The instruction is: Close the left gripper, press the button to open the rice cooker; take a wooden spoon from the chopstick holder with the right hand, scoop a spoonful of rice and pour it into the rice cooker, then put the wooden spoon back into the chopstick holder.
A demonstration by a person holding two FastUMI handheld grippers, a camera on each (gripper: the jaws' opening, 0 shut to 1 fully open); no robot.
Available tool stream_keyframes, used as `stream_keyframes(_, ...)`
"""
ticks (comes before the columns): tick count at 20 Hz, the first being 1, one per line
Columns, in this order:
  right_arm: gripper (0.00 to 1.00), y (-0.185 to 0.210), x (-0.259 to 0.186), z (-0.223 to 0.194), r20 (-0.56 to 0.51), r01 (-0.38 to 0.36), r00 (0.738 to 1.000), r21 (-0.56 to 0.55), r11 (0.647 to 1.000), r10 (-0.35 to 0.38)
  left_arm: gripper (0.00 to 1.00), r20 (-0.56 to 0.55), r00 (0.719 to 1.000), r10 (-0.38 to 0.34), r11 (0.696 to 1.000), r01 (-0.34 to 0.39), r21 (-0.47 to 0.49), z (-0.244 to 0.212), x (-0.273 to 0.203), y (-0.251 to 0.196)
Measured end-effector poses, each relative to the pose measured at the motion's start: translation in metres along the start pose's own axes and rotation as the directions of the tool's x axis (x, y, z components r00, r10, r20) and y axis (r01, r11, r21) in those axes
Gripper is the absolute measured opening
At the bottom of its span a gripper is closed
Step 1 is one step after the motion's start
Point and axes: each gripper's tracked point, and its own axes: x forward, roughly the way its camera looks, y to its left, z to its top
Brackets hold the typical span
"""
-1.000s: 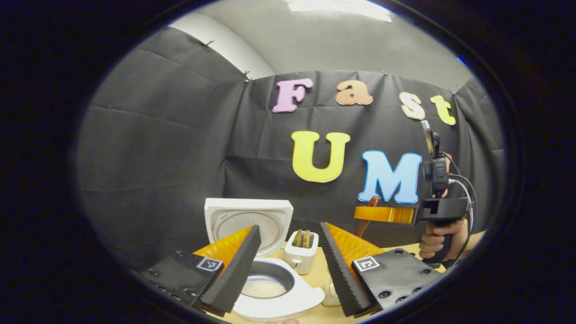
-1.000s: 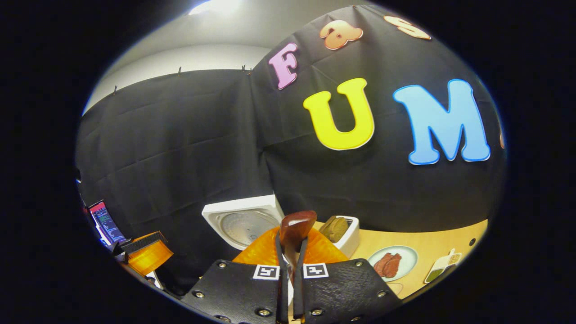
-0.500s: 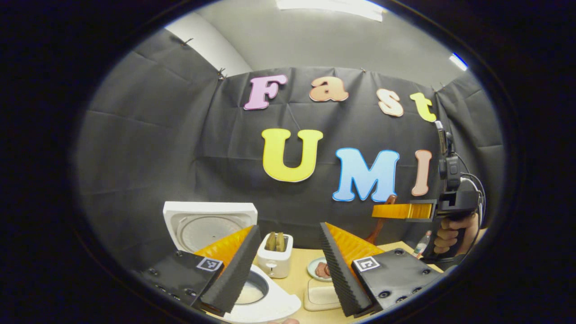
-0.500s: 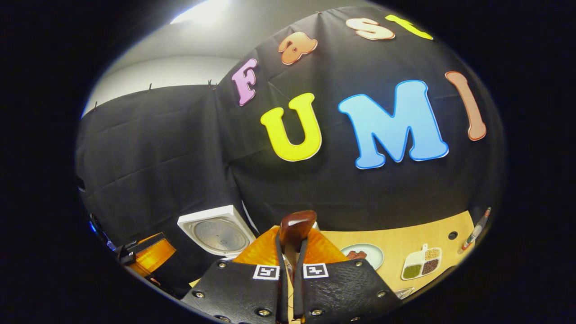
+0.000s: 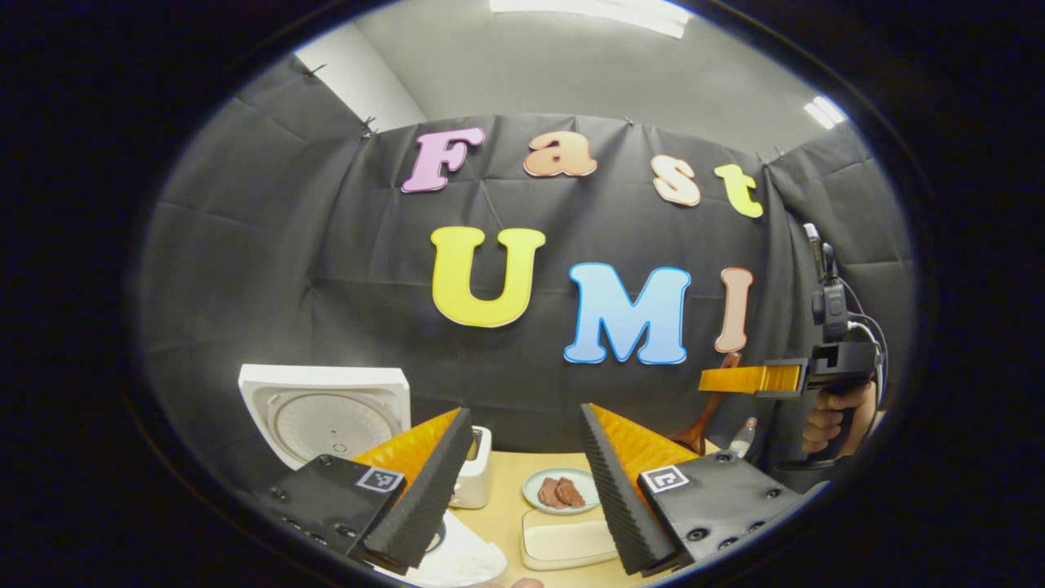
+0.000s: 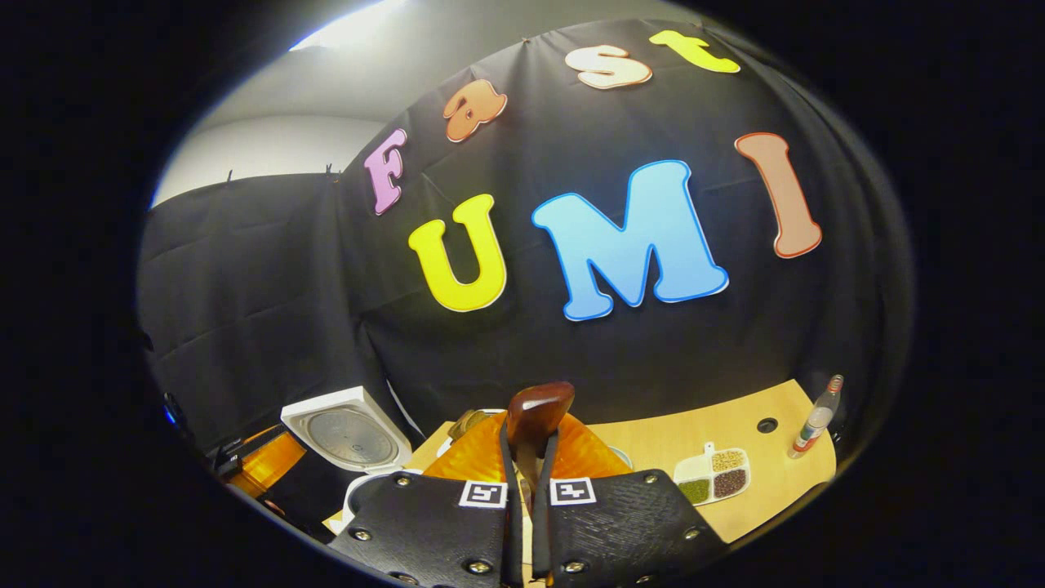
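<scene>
1. Right gripper (image 6: 522,490): jaws clamped on wooden spoon (image 6: 535,412), raised above bench (image 6: 735,425).
2. Left gripper (image 5: 518,482): jaws wide apart, empty.
3. Rice cooker (image 5: 326,412): lid upright, at bench's left end.
4. Plate of meat (image 5: 559,490) between the left jaws.

A: Support surface?
B: Light wooden table (image 6: 735,433), low in both views.
A: On it, left gripper view?
B: Open white rice cooker (image 5: 326,412) lower left, white toaster (image 5: 473,474), plate of meat (image 5: 559,490) bottom centre, pale rectangular tray (image 5: 567,539) below it, small bottle (image 5: 741,437) lower right.
A: Right gripper view?
B: Divided dish of grains (image 6: 712,478), same bottle lower right, cooker lower left.
</scene>
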Motion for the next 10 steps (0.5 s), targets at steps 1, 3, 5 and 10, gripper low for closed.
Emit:
stream_keyframes(1,0.05,-0.009,-0.003,0.000,0.001,0.017,1.000,0.003,1.000,-0.017,0.90,-0.002,1.000,-0.007,1.000,0.007,-0.001,-0.001,0.003,-0.004)
stream_keyframes(3,0.05,-0.027,-0.009,-0.001,0.004,0.053,0.999,0.014,0.998,-0.054,0.90,-0.002,1.000,-0.021,1.000,0.021,0.001,-0.001,0.006,-0.011)
stream_keyframes(5,0.05,-0.045,-0.013,-0.003,0.008,0.092,0.996,0.024,0.995,-0.092,0.90,-0.008,0.999,-0.035,0.999,0.035,0.005,-0.003,0.010,-0.018)
stream_keyframes(10,0.05,-0.082,-0.023,-0.014,-0.011,0.164,0.986,0.064,0.984,-0.164,0.90,-0.024,0.998,-0.062,0.998,0.062,0.010,-0.007,0.014,-0.034)
